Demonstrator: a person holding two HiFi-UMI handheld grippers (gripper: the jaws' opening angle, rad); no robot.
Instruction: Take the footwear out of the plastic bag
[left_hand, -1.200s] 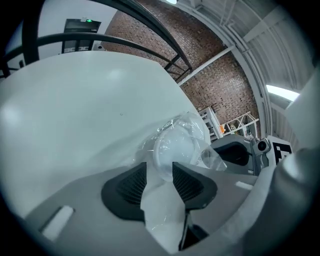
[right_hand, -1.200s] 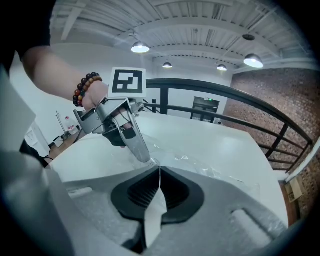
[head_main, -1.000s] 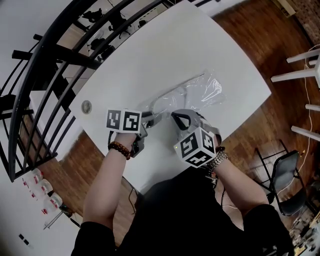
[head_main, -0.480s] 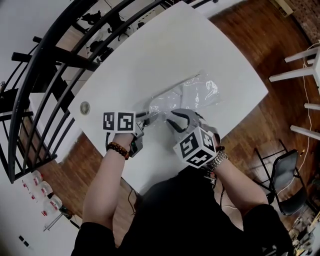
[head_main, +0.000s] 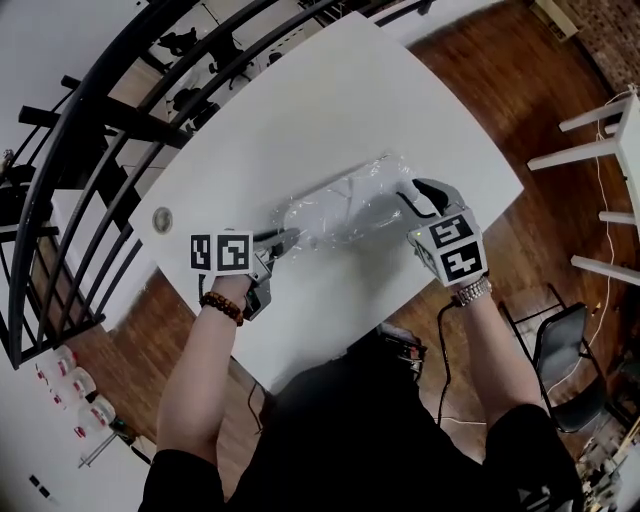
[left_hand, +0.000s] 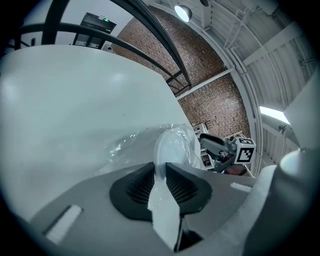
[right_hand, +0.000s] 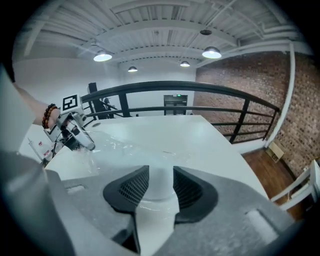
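The left gripper (left_hand: 161, 169) has just been closing. Its jaws now stand narrow, with crinkled film of the plastic bag (head_main: 345, 208) caught between the pads. A pale strip runs on through the gap, so an edge of the footwear (left_hand: 172, 145) may be in the pinch too (the views do not settle that). Straight ahead of its tips the bag bulges over the white footwear, which lies wholly inside the film on the white table (head_main: 300, 110). The right gripper (right_hand: 161, 175) has just been opening. Its jaws stand wide and hold nothing, the rounded white end of the bagged footwear sits in the gap between them, and both pads look clear of it. From this gripper the bag stretches ahead and to the left, towards the other gripper at its far end, so the two face each other along the bag. I judge the step in hand to be setting up the pull, with one end anchored and the other about to be taken. Nothing has come out of the bag yet. Next, the right jaws would need to close on what lies between them, and then the two grippers draw apart along the bag. Which end is the bag's mouth I cannot tell. That decides whether the right gripper should take the footwear itself or only loose film, since gripping both layers at both ends would merely stretch the bag.
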